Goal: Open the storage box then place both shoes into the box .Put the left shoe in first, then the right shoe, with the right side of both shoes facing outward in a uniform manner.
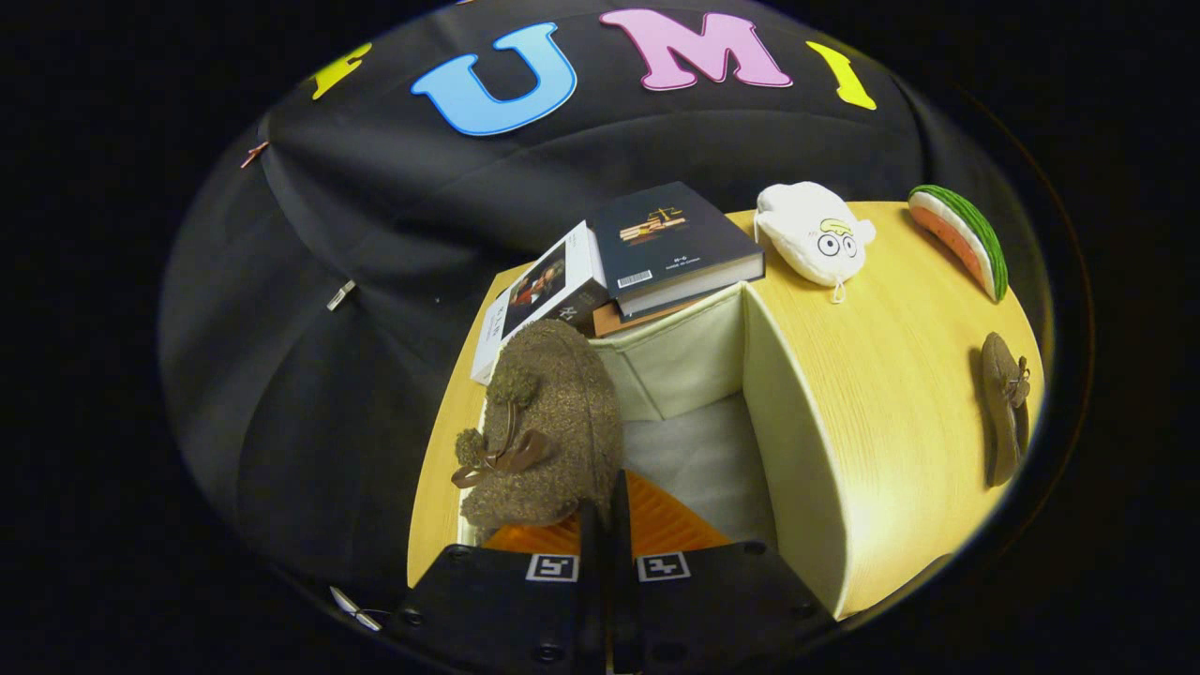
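A brown fuzzy shoe (548, 422) with a small bow hangs over the left part of the open cream storage box (797, 441). It sits just ahead and to the left of my fingertips. My gripper (605, 511) is shut on the shoe's rear edge, its fingers pressed close together. The box's pale floor shows past the shoe, and I see nothing lying in the part that shows. The second brown shoe (1006, 412) lies on its side on the wooden table (891, 375), well to the right of the box.
Several books (656, 248) are stacked just behind the box. Further right lie a white plush toy (814, 234) and a watermelon-slice toy (966, 239). The table's left edge runs close beside the box, with the booth's black cloth beyond it.
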Demonstrator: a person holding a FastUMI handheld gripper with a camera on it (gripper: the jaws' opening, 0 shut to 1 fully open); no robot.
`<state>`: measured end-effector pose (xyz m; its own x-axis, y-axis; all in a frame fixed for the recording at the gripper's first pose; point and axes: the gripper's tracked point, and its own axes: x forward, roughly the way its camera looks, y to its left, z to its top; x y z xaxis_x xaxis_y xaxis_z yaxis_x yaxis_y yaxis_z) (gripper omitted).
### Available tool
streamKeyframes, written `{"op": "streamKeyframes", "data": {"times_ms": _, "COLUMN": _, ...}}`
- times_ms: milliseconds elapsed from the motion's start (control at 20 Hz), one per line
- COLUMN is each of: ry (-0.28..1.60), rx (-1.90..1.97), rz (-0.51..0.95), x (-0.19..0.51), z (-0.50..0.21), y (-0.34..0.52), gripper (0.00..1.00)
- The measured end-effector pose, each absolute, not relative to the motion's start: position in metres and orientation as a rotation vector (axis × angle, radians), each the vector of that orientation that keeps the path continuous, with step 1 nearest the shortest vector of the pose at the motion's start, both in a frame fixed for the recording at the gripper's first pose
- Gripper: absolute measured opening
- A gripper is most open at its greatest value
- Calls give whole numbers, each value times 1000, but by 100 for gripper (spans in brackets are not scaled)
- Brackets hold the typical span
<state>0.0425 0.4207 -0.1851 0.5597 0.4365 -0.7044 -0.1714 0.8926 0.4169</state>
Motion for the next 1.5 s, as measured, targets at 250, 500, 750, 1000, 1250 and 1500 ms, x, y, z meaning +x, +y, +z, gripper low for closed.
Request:
{"op": "streamKeyframes", "data": {"times_ms": 250, "ry": 957, "rx": 326, "rz": 429, "x": 31, "z": -178, "y": 423, "gripper": 37}}
{"op": "streamKeyframes", "data": {"times_ms": 500, "ry": 788, "rx": 321, "rz": 513, "x": 41, "z": -115, "y": 404, "gripper": 98}}
{"op": "streamKeyframes", "data": {"times_ms": 750, "ry": 592, "rx": 244, "rz": 506, "x": 56, "z": -52, "y": 330, "gripper": 98}}
{"op": "streamKeyframes", "data": {"times_ms": 1000, "ry": 476, "rx": 168, "rz": 384, "x": 72, "z": -31, "y": 205, "gripper": 98}}
{"op": "streamKeyframes", "data": {"times_ms": 1250, "ry": 479, "rx": 71, "rz": 262, "x": 74, "z": -61, "y": 75, "gripper": 98}}
{"op": "streamKeyframes", "data": {"times_ms": 1500, "ry": 616, "rx": -16, "rz": 204, "x": 64, "z": -143, "y": -21, "gripper": 98}}
